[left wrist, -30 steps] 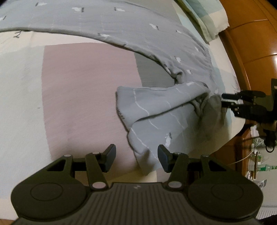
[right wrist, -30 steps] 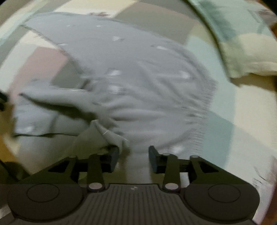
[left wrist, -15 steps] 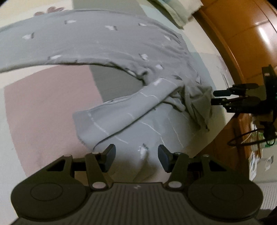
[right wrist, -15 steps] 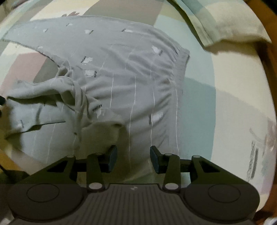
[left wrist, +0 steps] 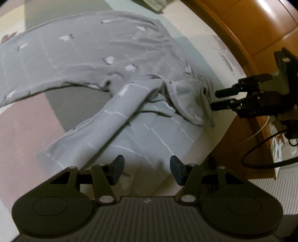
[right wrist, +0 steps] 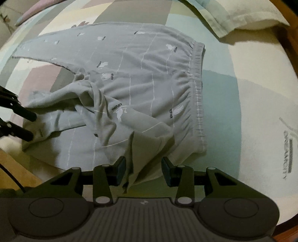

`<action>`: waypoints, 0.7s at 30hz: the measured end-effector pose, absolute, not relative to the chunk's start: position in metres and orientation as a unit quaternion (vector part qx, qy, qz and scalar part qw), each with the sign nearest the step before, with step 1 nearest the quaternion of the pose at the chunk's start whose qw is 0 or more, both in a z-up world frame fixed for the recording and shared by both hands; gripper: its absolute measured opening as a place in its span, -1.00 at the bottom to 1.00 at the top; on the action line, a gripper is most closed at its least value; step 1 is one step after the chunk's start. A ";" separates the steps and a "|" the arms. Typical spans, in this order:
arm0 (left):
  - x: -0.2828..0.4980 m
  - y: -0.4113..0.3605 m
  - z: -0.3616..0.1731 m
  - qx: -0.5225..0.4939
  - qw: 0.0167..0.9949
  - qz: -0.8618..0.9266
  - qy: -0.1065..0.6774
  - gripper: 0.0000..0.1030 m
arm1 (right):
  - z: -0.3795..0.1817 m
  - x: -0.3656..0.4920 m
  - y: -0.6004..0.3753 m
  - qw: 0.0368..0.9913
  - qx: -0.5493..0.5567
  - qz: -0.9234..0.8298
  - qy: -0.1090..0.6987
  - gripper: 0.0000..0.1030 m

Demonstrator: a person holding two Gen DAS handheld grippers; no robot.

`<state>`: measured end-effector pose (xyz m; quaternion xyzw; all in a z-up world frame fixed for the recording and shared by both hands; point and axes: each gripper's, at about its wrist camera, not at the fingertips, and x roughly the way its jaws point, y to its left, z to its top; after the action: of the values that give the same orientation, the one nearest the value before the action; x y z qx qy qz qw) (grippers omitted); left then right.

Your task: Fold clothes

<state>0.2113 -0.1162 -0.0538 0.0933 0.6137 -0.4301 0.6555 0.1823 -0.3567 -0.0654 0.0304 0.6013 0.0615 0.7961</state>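
While the grey trousers (right wrist: 141, 78) lie spread on the patchwork bed (right wrist: 251, 96), one leg is bunched over the other near the bed's edge. Both the left gripper (left wrist: 145, 166) and the right gripper (right wrist: 143, 167) hover above the cloth, jaws apart, gripping nothing.

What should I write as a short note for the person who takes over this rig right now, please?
Left gripper: fingers open, holding nothing, above the near trouser leg.
Right gripper: fingers open, nothing pinched; a fabric flap hangs between them.
Grey patterned trousers lie on the patchwork bedcover, waistband toward the pillow. Far leg flat; near leg crumpled and twisted over itself.
Done: no neat fold visible.
Left: straighten the near leg, then fold.
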 end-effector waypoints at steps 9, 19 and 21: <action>0.208 -0.133 -0.059 0.111 0.643 -0.440 0.617 0.05 | -0.084 0.182 -0.353 0.796 0.080 0.059 0.597 -0.08; 0.208 -0.135 -0.068 0.120 0.632 -0.438 0.628 0.05 | -0.123 0.169 -0.399 0.788 0.261 0.021 0.558 -0.10; 0.208 -0.137 -0.070 0.124 0.629 -0.439 0.630 0.05 | -0.131 0.158 -0.417 0.784 0.322 0.019 0.530 -0.36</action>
<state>0.2084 -0.1366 -0.0698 0.1241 0.6297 -0.4387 0.6290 0.1581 -0.4171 -0.1310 0.3220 0.5304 0.0185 0.7840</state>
